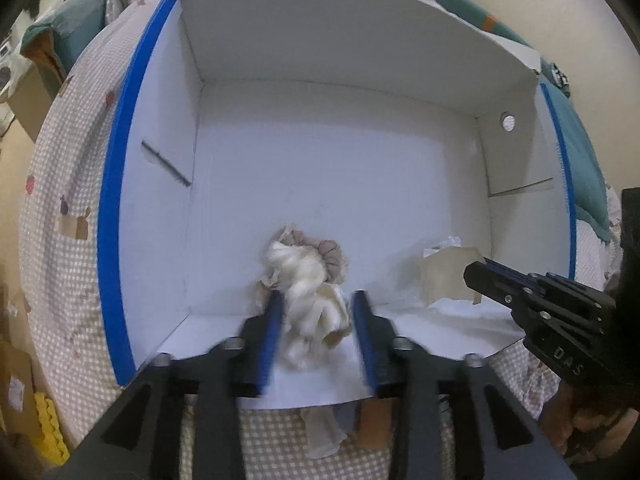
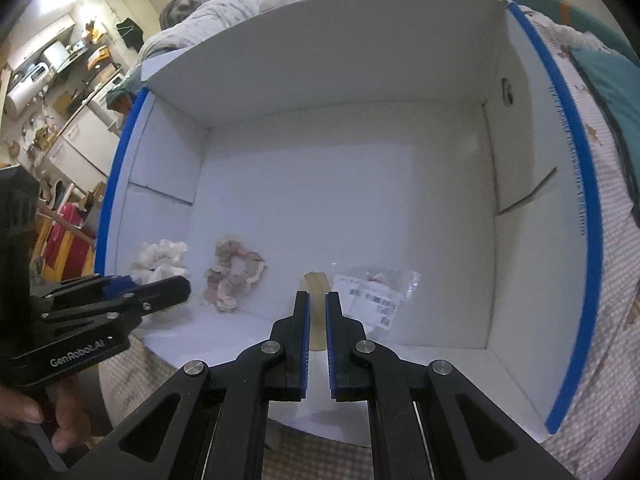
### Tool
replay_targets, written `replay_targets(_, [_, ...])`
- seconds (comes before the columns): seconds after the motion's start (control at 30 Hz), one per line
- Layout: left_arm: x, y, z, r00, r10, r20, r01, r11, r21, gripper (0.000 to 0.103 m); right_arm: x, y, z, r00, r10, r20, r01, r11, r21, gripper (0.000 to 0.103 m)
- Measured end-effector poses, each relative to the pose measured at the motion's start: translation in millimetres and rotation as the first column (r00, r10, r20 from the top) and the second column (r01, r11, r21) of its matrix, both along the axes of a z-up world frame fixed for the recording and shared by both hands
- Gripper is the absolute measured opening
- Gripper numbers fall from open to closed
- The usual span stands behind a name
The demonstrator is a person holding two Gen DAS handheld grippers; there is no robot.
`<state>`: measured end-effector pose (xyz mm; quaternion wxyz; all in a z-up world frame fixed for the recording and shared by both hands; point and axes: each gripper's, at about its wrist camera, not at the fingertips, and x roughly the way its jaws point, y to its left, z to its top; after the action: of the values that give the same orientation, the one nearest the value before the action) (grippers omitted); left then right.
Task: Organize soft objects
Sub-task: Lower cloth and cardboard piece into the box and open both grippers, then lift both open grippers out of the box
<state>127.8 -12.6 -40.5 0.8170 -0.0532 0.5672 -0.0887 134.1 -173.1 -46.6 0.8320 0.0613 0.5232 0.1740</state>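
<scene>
Down in the white box point(image 1: 328, 152), which sits on a checked bedspread point(image 1: 68, 184), the left gripper point(image 1: 318, 300) has its blue pads spread partway, with a white scrunchie point(image 1: 308, 280) loose between them, not pinched. A pink scrunchie point(image 2: 234, 276) lies just beside it on the box floor. The right gripper point(image 2: 317, 300) is nearly closed, clamping a thin beige strip point(image 2: 317, 312), its tips near the front wall. A clear packet point(image 2: 376, 292) with a barcode label lies just right of those tips. A hand point(image 2: 44, 420) grips the left handle.
</scene>
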Motion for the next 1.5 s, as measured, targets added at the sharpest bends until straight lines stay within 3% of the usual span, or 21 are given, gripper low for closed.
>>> replay_targets(0.03, [-0.3,1.5,0.2,1.000,0.008,0.001,-0.008,1.000,-0.003,0.059,-0.5,0.9,0.3,1.000,0.003,0.002,-0.003,1.000,-0.001,0.009])
replay_targets(0.1, [-1.9,4.5,1.6,1.000,0.014,0.009,-0.014,1.000,-0.018,0.064,-1.6,1.9,-0.5,1.000,0.007,-0.002,-0.007,1.000,-0.005,0.009])
replay_targets(0.57, [-15.1,19.1,4.2,1.000,0.026,0.008,-0.026,0.997,0.068,0.064,2.7,-2.0,-2.0,1.000,0.001,-0.009,0.000,0.999,0.040,0.009])
replay_targets(0.67, [-14.8,16.6,5.5,1.000,0.011,0.005,-0.011,0.996,0.086,0.064,5.1,-5.0,-3.3,1.000,-0.016,-0.027,0.018,0.998,0.063,0.021])
replay_targets(0.7, [-14.0,14.0,5.5,1.000,0.009,0.006,-0.009,0.996,0.083,0.064,5.6,-6.9,-3.2,0.999,-0.027,-0.028,0.028,0.998,0.064,0.031])
replay_targets(0.73, [-13.0,12.1,5.9,1.000,0.009,0.007,-0.010,0.997,0.082,0.064,5.6,-8.1,-2.9,0.999,-0.035,-0.025,0.036,0.997,0.062,0.050])
replay_targets(0.8, [-14.0,12.4,5.1,1.000,0.010,0.007,-0.010,0.996,0.086,0.064,5.3,-12.3,-0.3,0.998,-0.063,-0.012,0.064,0.995,0.070,0.077])
replay_targets(1.5, [-15.5,19.9,12.5,0.999,0.043,0.032,-0.046,0.994,0.098,0.064,3.5,-17.6,5.6,0.996,-0.086,0.006,0.085,0.994,0.065,0.077])
